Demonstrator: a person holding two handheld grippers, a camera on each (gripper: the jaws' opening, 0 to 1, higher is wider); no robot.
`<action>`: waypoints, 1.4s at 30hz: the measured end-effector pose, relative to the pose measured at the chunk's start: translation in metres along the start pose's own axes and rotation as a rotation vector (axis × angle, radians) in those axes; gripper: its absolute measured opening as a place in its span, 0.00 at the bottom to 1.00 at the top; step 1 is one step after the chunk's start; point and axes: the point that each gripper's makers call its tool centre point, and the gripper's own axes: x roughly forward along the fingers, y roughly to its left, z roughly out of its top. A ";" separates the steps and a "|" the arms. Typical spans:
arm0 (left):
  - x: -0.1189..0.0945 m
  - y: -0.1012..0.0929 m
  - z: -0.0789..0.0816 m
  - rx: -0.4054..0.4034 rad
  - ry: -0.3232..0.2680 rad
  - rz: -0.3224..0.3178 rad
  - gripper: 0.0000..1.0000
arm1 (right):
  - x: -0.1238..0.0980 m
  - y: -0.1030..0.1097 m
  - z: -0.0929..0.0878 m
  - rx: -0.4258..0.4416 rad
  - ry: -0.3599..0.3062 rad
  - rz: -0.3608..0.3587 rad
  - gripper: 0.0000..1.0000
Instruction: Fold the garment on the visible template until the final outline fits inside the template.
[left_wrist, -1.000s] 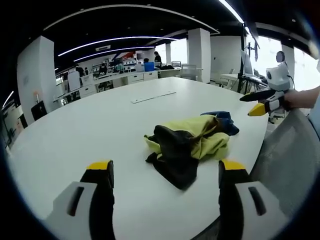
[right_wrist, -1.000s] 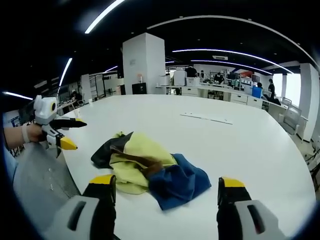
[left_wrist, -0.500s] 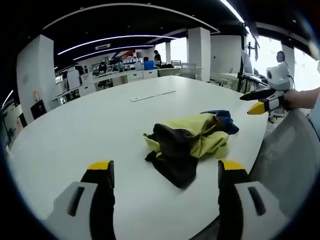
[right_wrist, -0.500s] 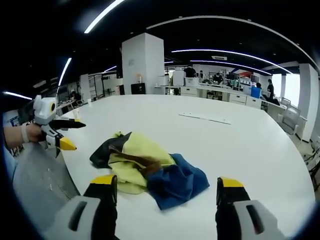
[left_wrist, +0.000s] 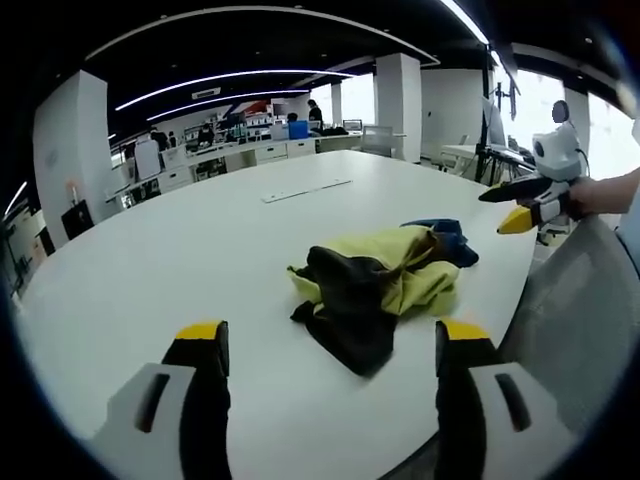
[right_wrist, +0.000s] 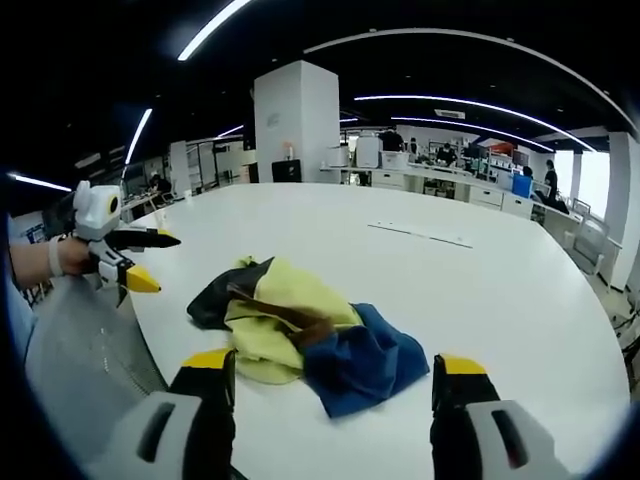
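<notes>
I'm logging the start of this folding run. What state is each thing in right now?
garment: crumpled in a heap on the table, not folded, nothing gripping it.
left gripper: open, empty, short of the garment.
right gripper: open, empty, near the blue part of the garment.
table: white, bearing the garment and a flat strip farther back.

My left gripper (left_wrist: 327, 345) has two black jaws capped with yellow tips, each set in a pale grey housing with a dark slot. My right gripper (right_wrist: 327, 375) is built the same: black jaws, yellow tips, grey slotted shells. Seen from the side, each gripper carries a white rounded body above a long black jaw and a yellow-tipped one. A light band (right_wrist: 53, 257) circles my left wrist.
</notes>
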 end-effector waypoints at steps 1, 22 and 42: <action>0.000 0.000 0.000 0.001 0.001 -0.003 0.82 | 0.000 -0.001 0.000 0.003 -0.001 -0.002 0.81; 0.007 -0.018 0.003 0.104 0.028 -0.069 0.75 | -0.008 -0.012 0.015 0.088 -0.083 -0.013 0.77; 0.063 -0.022 0.007 0.244 0.059 -0.171 0.35 | 0.018 -0.015 -0.013 -0.076 0.070 0.118 0.22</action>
